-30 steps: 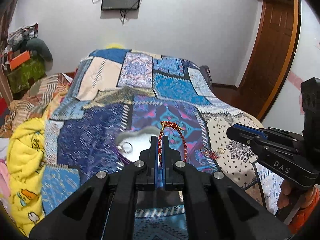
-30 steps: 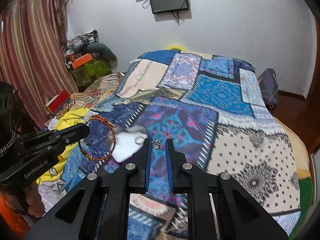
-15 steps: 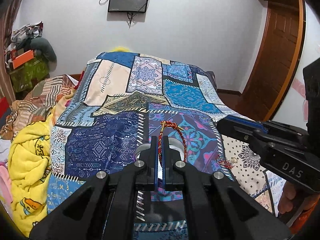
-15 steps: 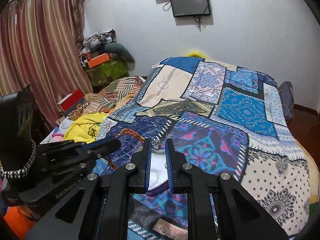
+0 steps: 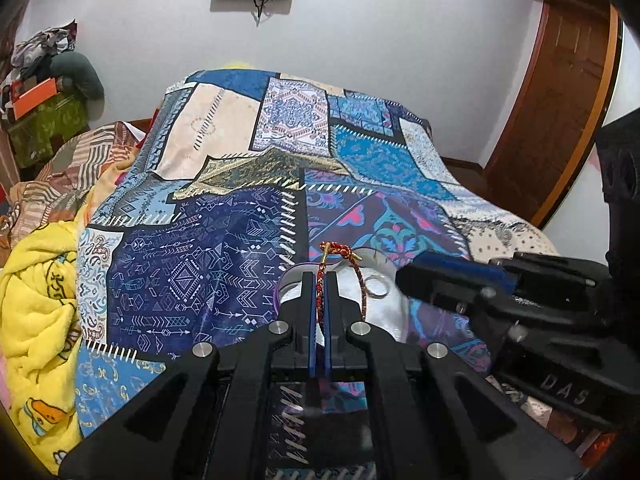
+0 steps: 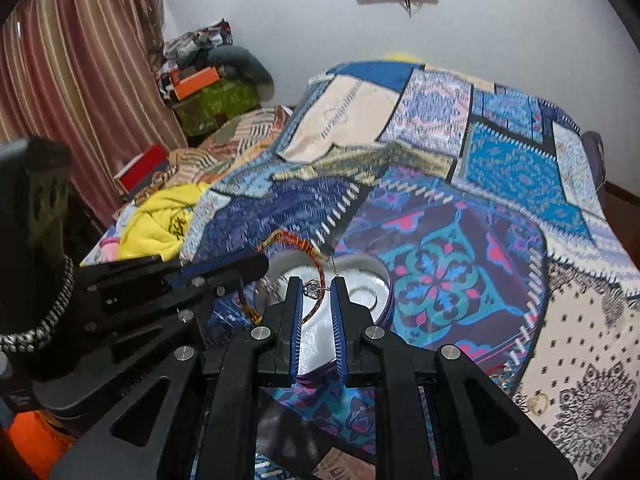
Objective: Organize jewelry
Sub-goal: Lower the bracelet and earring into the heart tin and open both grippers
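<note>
- Two pieces are in transit and neither has been dropped yet. In the left wrist view, the left claw sits at lower centre with its fingers pressed together on a red-and-gold braided bracelet, whose loop stands up over the heart-shaped tin just beyond the fingertips.
- One silver ring already lies on the tin's pale floor, right of the bracelet, so at least that much sorting looks done.
- At the right of the same frame the right claw reaches in over the tin, blurred by motion.
- In the right wrist view, the right claw is at lower centre, its fingers a modest gap apart with a small silver charm piece bridging them near the tips; it appears lightly pinched, though the gap makes the grip hard to confirm.
- Below it the tin lies open on the patchwork bedspread, and the bracelet arcs in from the left claw at middle left.
- At lower right of that frame a gold ring and a small red-and-teal piece lie loose on the bedspread, waiting to be collected.
- My reading: partway through, with both held pieces to release into the tin, then the loose ones.
</note>
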Demonstrator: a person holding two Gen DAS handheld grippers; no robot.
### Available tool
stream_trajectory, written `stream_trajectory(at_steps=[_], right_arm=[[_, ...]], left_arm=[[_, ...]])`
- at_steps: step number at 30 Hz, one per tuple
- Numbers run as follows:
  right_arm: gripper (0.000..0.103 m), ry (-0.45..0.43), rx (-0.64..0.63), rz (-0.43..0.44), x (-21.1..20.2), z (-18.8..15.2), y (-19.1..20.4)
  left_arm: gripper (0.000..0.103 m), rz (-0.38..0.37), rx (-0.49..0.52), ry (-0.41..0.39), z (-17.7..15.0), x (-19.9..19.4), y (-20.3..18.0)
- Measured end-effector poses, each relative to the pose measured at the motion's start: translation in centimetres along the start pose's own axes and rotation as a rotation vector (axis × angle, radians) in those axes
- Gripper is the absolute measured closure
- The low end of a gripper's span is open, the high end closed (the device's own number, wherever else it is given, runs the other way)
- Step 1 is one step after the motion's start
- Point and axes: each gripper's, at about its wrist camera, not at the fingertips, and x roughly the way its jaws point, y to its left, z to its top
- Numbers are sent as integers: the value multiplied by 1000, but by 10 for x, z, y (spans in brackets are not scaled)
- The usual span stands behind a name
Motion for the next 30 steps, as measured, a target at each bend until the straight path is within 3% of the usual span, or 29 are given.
stream_trajectory(at_steps=[16, 21, 25, 30], right_arm=[[90, 76, 16, -6, 12, -11, -4], [89, 88, 34, 3, 6, -11, -6], [86, 69, 29, -12, -6, -10, -5], [86, 24, 36, -37, -29, -8, -11]], left_arm=[[101, -6, 26, 39, -2, 20, 0], [94, 11, 40, 49, -3, 16, -2], [76, 23, 39, 41, -1, 8, -2], [75, 35, 52, 15, 5, -8, -9]])
